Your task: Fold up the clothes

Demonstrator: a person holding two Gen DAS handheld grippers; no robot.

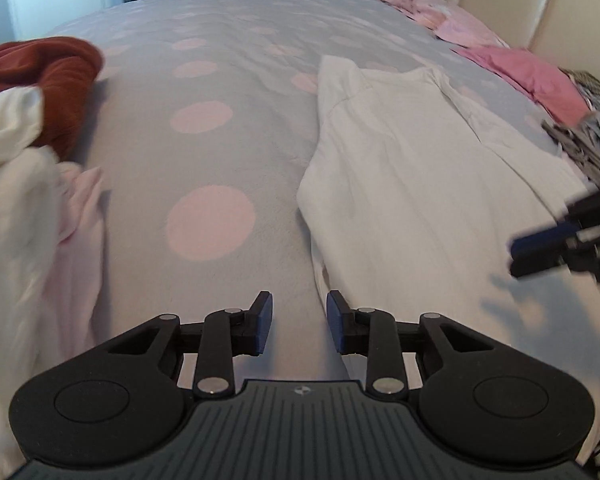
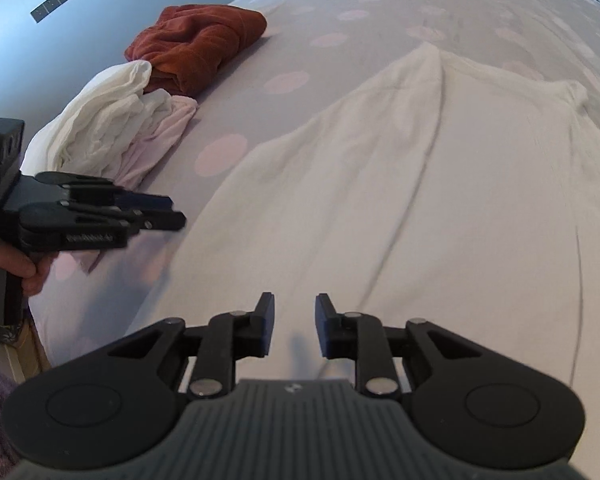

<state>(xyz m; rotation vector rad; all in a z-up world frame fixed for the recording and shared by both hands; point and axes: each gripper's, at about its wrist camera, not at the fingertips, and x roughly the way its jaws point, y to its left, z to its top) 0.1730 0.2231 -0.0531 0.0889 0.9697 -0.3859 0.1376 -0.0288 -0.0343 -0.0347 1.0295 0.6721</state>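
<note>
Right wrist view shows the white garment (image 2: 440, 184) spread flat at frame centre on the bed (image 2: 420, 0), ready for folding, both the left hand-held gripper (image 1: 299, 322) and right hand-held gripper (image 2: 295, 324) released, grasping nothing.

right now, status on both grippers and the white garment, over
Left gripper open, empty, over the bedspread. Right gripper open, empty, over the white garment. Garment spread flat, not gripped. Unfolded clothes pile off to the left, clear of it.
</note>
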